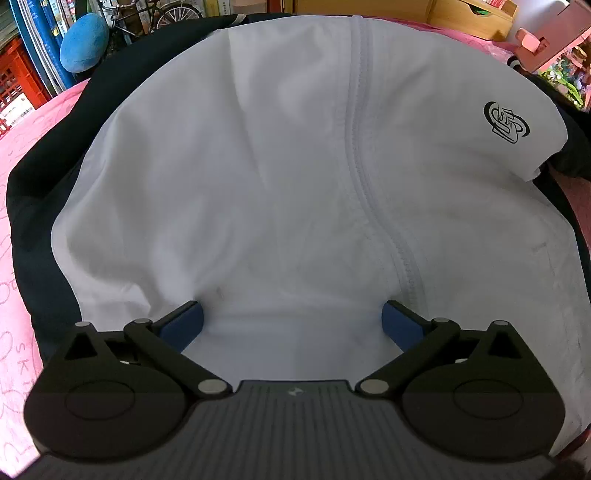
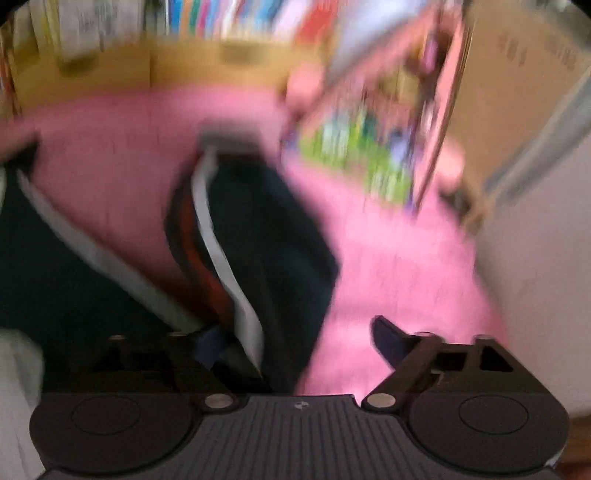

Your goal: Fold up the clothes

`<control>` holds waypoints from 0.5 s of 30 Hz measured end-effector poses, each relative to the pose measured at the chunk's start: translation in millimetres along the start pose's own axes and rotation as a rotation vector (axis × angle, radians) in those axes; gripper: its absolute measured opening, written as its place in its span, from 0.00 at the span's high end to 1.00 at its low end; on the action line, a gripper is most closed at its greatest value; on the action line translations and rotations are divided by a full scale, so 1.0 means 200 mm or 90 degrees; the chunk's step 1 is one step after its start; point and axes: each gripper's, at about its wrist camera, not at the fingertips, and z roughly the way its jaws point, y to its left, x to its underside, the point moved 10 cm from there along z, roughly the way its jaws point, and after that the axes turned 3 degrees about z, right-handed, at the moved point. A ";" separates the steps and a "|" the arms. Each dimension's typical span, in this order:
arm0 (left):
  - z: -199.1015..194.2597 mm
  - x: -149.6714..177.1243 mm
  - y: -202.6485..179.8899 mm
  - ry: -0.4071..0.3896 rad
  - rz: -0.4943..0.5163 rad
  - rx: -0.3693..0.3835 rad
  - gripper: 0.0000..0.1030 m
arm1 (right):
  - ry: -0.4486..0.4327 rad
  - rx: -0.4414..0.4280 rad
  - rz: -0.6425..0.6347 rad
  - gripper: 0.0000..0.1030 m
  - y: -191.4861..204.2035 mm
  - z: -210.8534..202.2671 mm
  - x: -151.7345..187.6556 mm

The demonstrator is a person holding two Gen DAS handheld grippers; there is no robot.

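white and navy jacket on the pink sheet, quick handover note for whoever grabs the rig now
Left gripper: open, low over the white front panel of the white and navy zip jacket, gripping nothing.
Right gripper: open, empty, above the navy sleeve with a white stripe; view blurred.
Jacket lies spread front up on the pink sheet.
Done: no finished fold visible.
Left: sleeves in, then fold the body.

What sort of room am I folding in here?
Probably a cluttered home room or storeroom, not a lab. The white jacket lies on a pink cover with drawn hearts, like a bed. Behind it stand a bicycle, a red crate and wooden drawer boxes.
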 end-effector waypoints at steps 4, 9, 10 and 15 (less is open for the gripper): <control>0.00 0.01 0.00 0.002 -0.001 0.000 0.00 | -0.010 -0.042 -0.037 0.00 0.17 0.27 -0.25; 0.00 0.01 0.01 0.004 0.000 -0.001 0.00 | 0.055 -0.056 -0.079 0.69 0.33 0.56 -0.32; 0.00 0.02 0.01 0.004 0.000 -0.001 0.00 | 0.023 -0.044 -0.078 0.86 0.30 0.50 -0.35; 0.00 0.03 0.02 0.001 0.001 -0.001 0.00 | -0.292 0.141 -0.060 0.89 -0.11 -0.16 -0.53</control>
